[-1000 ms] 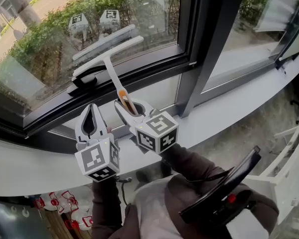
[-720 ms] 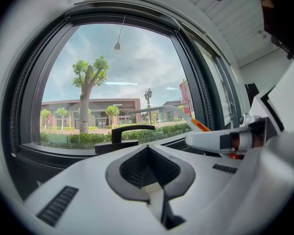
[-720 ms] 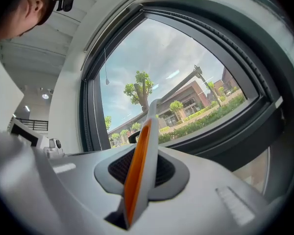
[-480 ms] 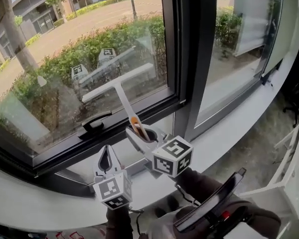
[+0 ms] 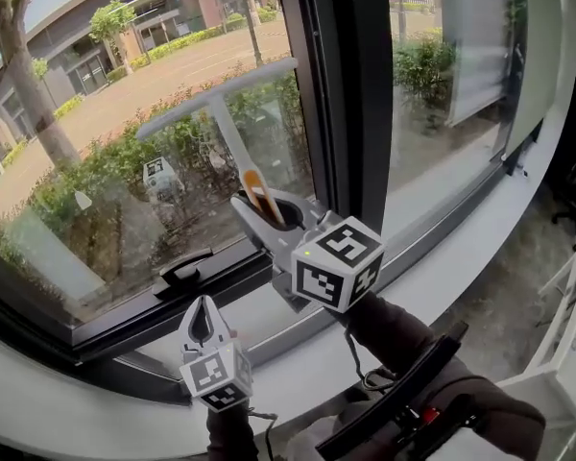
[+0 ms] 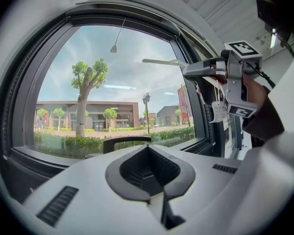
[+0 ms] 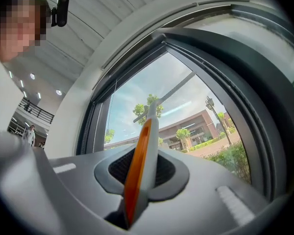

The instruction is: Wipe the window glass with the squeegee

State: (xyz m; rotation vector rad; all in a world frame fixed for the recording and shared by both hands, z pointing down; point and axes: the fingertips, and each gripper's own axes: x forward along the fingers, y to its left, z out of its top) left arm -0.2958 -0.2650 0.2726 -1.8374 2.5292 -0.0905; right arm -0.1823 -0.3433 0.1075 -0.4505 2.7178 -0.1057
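R gripper (image 5: 267, 209) pinches squeegee (image 5: 216, 104) by its orange-striped handle. The blade is up at the glass (image 5: 86, 123), high above the latch (image 5: 185, 270); contact unclear. For a clean pass: blade flat, even pressure, straight pull down toward latch, no tilt. R angles up at pane, right of latch. L gripper (image 5: 204, 323) is below latch, level, jaws pressed together, empty.

The left hand-held gripper (image 6: 148, 153) has its jaws together with nothing between, facing the window glass (image 6: 88, 106). At the upper right corner of the glass, the right hand-held gripper (image 6: 193, 71) holds the squeegee (image 6: 161, 61).
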